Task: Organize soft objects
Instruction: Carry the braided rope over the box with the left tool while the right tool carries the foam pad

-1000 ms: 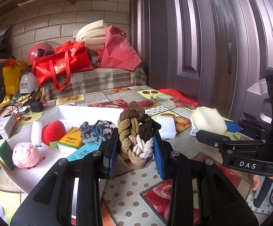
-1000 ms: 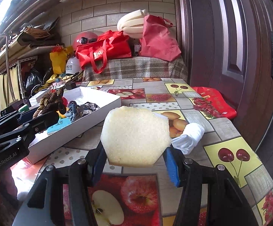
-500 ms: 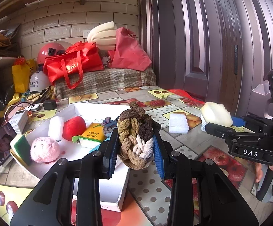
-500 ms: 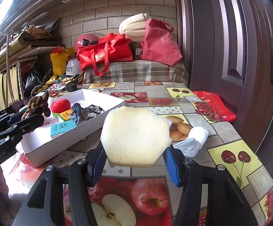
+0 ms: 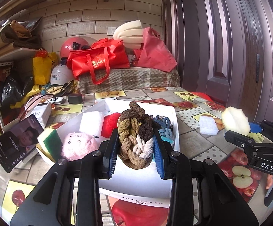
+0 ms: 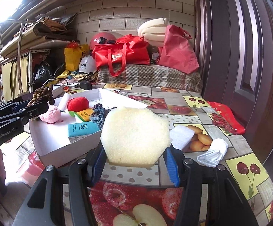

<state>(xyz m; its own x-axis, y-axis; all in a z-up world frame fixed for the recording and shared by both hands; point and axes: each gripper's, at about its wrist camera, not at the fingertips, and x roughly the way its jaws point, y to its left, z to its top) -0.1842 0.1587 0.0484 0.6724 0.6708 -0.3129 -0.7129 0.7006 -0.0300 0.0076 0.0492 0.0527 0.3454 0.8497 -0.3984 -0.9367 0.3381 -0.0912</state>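
1. Fingers of the left gripper [image 5: 134,153] stand narrow, their blue pads pressed on both sides of a braided cloth knot [image 5: 135,137], whose long axis rises upright between them.
2. Fingers of the right gripper [image 6: 134,166] stand wider and clamp a pale yellow sponge [image 6: 135,135] by its lower edge; its flat face fronts the camera.
3. Taking the white box [image 5: 142,185] as landmark: in the left wrist view the knot hangs over the box's near half, with bare white floor right under it. I judge that a short lowering would set it inside.
4. In the right wrist view the sponge is outside the box [image 6: 59,155], beyond its right-hand wall, above the fruit-print tablecloth [image 6: 249,169]. It would have to travel left across that wall to go in.
5. So the left hand is the nearer to a drop; the right one trails.
6. Farther inside the box lie a pink plush toy [image 5: 78,145], a green-backed sponge [image 5: 50,141], a white foam block [image 5: 92,121], a red plush ball [image 5: 110,124], and blue-grey cord [image 5: 164,124]. The free room is in the near part.
7. Right of the box, on the cloth, a white foam piece [image 6: 181,136] and a rolled white cloth [image 6: 214,152] still wait outside.
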